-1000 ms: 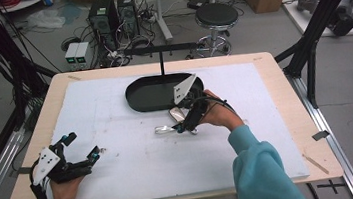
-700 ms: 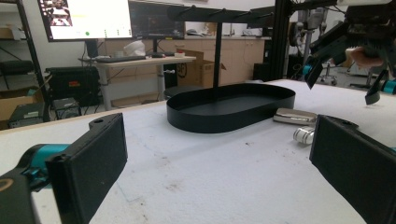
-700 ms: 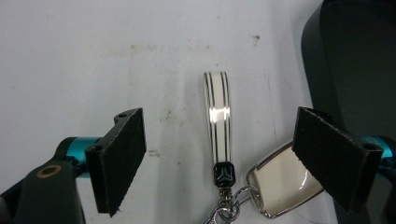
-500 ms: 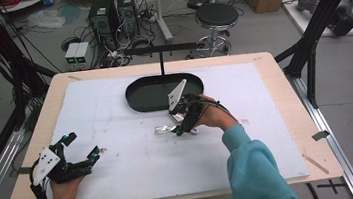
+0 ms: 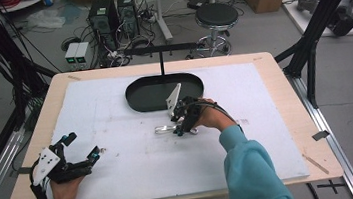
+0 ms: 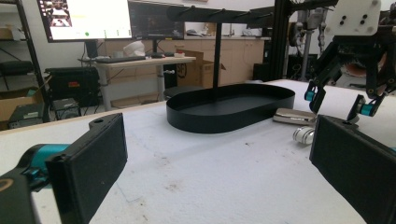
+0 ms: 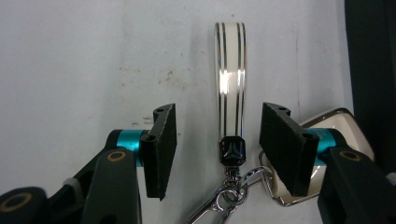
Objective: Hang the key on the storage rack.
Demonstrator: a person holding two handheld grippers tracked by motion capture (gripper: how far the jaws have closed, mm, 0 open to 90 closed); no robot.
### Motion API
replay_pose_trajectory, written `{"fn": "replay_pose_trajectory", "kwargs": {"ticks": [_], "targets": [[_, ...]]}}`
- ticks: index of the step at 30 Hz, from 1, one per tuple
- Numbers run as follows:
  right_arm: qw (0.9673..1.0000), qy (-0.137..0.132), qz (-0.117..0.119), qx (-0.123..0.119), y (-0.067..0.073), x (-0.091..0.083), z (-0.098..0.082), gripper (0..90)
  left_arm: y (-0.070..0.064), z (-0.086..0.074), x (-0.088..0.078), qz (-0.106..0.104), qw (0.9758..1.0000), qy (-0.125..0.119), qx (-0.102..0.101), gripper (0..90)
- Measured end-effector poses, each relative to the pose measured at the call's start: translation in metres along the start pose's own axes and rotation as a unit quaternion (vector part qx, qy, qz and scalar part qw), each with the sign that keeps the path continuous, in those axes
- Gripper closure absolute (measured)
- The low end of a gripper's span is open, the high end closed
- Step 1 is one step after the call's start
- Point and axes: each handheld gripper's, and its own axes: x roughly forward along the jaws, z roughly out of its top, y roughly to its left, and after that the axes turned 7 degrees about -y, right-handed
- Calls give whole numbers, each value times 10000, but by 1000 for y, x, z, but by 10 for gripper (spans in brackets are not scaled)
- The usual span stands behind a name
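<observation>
A keychain lies on the white mat just in front of the black oval tray [image 5: 137, 104]. It has a white strap with dark stripes [image 7: 229, 70], a black clasp [image 7: 232, 150] and a metal ring [image 7: 224, 196]. My right gripper [image 7: 217, 140] is open and points down over it, one jaw on each side of the strap, touching nothing. In the high view the right gripper [image 5: 183, 128] hovers at the keychain [image 5: 164, 129]. My left gripper [image 5: 96, 153] is open near the front left of the mat, holding nothing. The left gripper view shows the tray [image 6: 224, 119] and the keychain [image 6: 292, 116].
A shiny metal piece [image 7: 348, 123] lies by the right jaw, beside the tray's dark wall. A black T-shaped stand [image 5: 159, 48] rises behind the tray. The white mat [image 5: 124, 186] covers most of the wooden table [image 5: 283, 82]. Stools, computers and cables are on the floor beyond.
My right gripper has shifted a little left and towards the front, lowering over the keychain. The left gripper has not moved.
</observation>
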Motion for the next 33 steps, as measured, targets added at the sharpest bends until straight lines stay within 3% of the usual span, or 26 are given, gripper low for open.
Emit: {"fn": "replay_pose_trajectory", "kwargs": {"ticks": [7,33], "targets": [[9995,308,13,-40,-1,9,-2,527,0,0,0,1,10000,-1,4,45],[9979,635,-26,-96,-5,18,0,690,0,0,0,3,10000,3,2,45]]}}
